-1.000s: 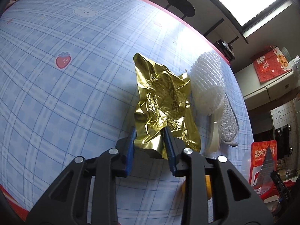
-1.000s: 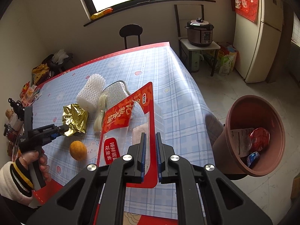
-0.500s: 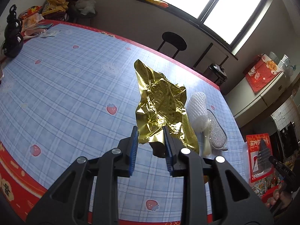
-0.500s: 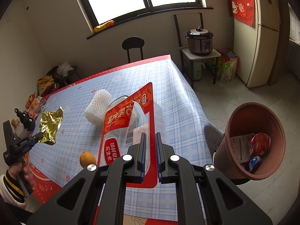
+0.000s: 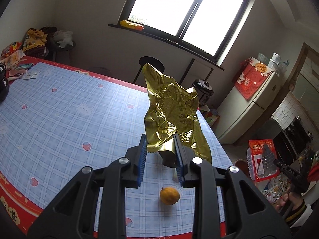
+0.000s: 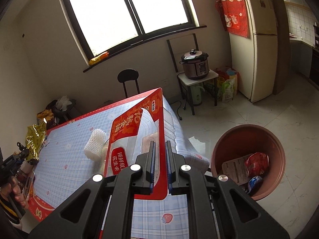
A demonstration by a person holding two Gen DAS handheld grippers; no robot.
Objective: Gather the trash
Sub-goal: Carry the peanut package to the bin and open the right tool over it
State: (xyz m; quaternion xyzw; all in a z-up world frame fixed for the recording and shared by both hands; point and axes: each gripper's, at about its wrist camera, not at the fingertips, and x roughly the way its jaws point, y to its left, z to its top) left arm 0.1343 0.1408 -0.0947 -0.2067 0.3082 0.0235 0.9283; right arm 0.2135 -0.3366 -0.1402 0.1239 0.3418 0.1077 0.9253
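Blue checked tablecloth table (image 5: pixel 59 119) (orange fruit (image 5: pixel 169 195) resting on it). Left gripper (image 5: pixel 160 155) pinches crumpled gold foil wrapper (image 5: pixel 171 115) aloft. Right gripper (image 6: pixel 159 165) clamps red-and-clear plastic food package (image 6: pixel 137 137) beside brown round bin (image 6: pixel 247 137).

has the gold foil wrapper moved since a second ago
Yes. The gold foil wrapper, clamped in the left gripper, has risen off the table, away from the orange.

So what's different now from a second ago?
The left claw has lifted the gold wrapper up off the table; a second ago the wrapper lay beside the white foam net. The right claw has swung its red snack packet a little toward the brown bin. Both claws kept their grip. The orange and the foam net stayed put.
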